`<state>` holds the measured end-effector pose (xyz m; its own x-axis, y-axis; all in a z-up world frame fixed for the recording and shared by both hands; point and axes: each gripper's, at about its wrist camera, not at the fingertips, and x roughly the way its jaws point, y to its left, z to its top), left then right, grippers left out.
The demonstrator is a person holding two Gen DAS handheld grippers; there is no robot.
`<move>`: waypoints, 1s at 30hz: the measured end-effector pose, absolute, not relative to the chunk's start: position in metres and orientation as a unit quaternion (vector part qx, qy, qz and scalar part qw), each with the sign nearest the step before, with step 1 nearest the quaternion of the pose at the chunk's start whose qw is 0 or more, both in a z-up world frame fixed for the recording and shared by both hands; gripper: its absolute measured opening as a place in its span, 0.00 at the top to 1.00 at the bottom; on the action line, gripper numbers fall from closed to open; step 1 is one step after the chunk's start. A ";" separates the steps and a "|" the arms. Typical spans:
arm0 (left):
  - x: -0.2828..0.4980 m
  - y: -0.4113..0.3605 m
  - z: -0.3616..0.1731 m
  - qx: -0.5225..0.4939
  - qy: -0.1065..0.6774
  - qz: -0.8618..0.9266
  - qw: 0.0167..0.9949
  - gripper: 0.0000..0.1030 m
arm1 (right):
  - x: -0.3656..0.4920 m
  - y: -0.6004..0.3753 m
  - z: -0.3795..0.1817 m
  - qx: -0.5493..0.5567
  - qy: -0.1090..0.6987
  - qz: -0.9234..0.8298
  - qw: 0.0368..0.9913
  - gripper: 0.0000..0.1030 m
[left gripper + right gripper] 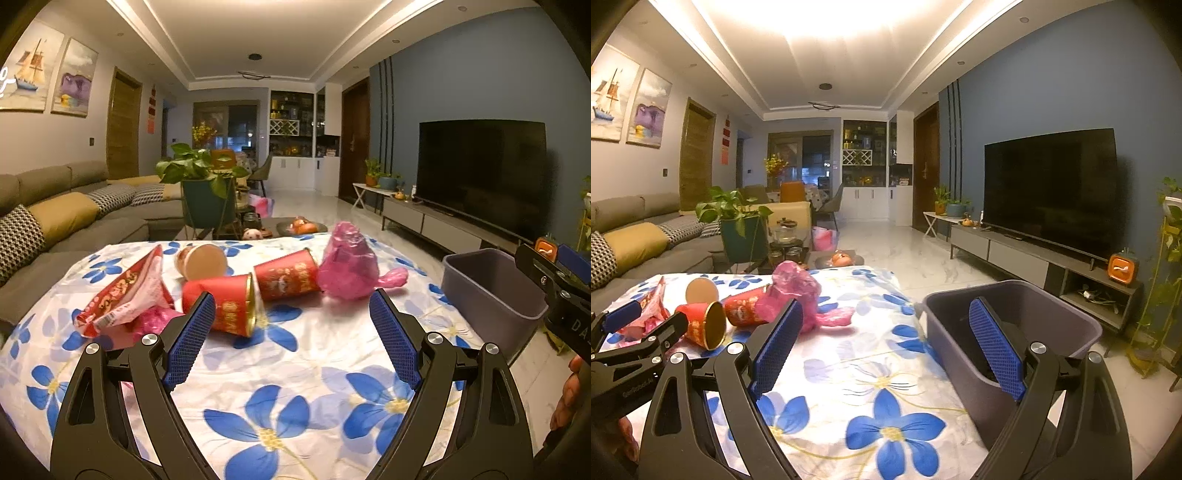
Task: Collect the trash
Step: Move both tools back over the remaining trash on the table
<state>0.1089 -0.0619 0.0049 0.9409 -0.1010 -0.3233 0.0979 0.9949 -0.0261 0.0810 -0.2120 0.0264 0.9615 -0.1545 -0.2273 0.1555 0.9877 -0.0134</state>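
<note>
nothing binned yet: grey plastic bin (1008, 354) at lower right looks empty; red paper cups (255, 291), crumpled pink plastic bag (347, 262) and snack wrapper (122, 299) left mid-frame on the floral tablecloth (295, 387); left gripper (291, 332) and right gripper (886, 339) gaping, holding nothing.

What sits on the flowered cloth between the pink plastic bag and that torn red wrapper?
Two red cups tipped on their sides and a tan cup behind, seen best in the left wrist view.

Tabletop cover (295, 369): smooth printed cloth, slight sheen. Red cups (225, 306): glossy paper, gold foil-like lining. Pink bag (349, 262) beside the cups: thin crinkled plastic, shiny. Snack wrapper (122, 299): glossy film. Grey bin (1015, 332): matt plastic. Left tool (291, 328) pads: rough textured blue rubber; arms matt black.
</note>
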 end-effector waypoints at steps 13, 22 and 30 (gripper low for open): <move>0.118 -0.021 -0.002 -0.012 0.169 -0.012 0.986 0.19 | 0.111 -0.184 0.015 0.008 0.127 -0.048 0.991 0.14; 0.129 0.017 -0.010 -0.014 0.172 0.026 0.985 0.19 | 0.139 -0.165 0.003 0.029 0.141 -0.011 0.990 0.14; 0.128 0.055 -0.015 -0.016 0.169 0.078 0.982 0.19 | 0.164 -0.107 -0.010 0.008 0.161 0.060 0.985 0.24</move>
<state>0.1276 0.0549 -0.0150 0.9308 0.1471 -0.3345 -0.1581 0.9874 -0.0055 0.1637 -0.1075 -0.0101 0.9408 0.1209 -0.3165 -0.1156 0.9927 0.0357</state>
